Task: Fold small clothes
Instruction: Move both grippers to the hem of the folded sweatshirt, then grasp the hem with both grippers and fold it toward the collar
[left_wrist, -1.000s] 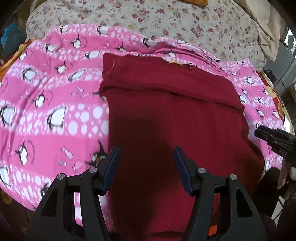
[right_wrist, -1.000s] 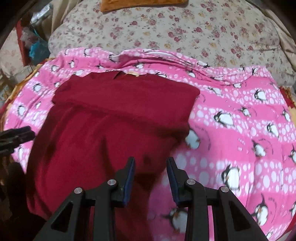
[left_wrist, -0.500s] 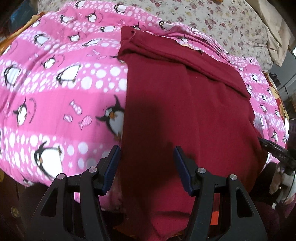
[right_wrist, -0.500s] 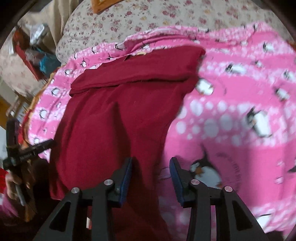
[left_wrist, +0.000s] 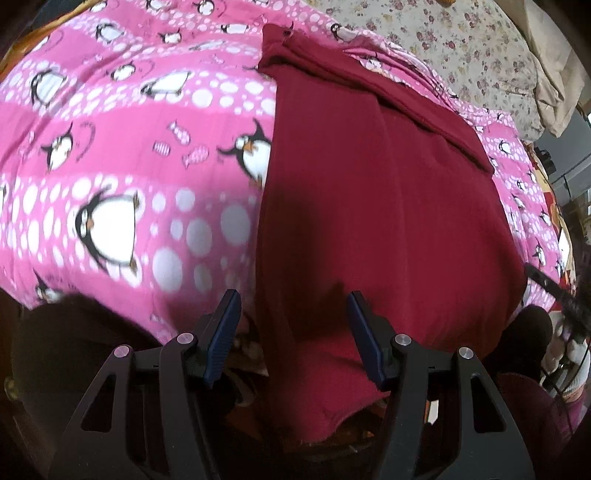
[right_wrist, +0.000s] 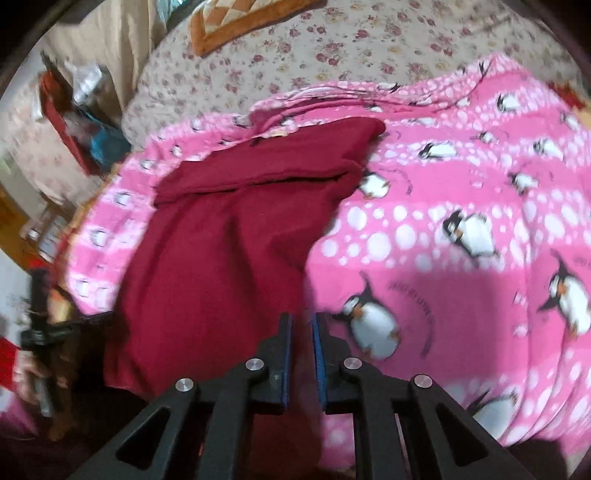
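Note:
A dark red garment (left_wrist: 369, 203) lies flat on a pink penguin blanket (left_wrist: 129, 166), its far end folded over into a band. My left gripper (left_wrist: 291, 299) stands open over the garment's near left edge, with the cloth's side edge between its fingers and not touched by the pads. In the right wrist view the same garment (right_wrist: 229, 251) hangs over the blanket's (right_wrist: 461, 277) near edge. My right gripper (right_wrist: 301, 321) is closing at the garment's near right edge. A narrow gap remains, and the red cloth shows in it.
A floral sheet (right_wrist: 332, 48) covers the bed beyond the blanket, with an orange-edged cushion (right_wrist: 240, 22) at its far end. Beige cloth (left_wrist: 546, 74) lies at the far right. Clutter (right_wrist: 85, 122) stands beside the bed at the left. The bed's near edge drops into shadow.
Both grippers have come back and down toward the garment's near edge, each tilting to one side. The right jaws have narrowed to a slim gap. The left jaws keep their width.

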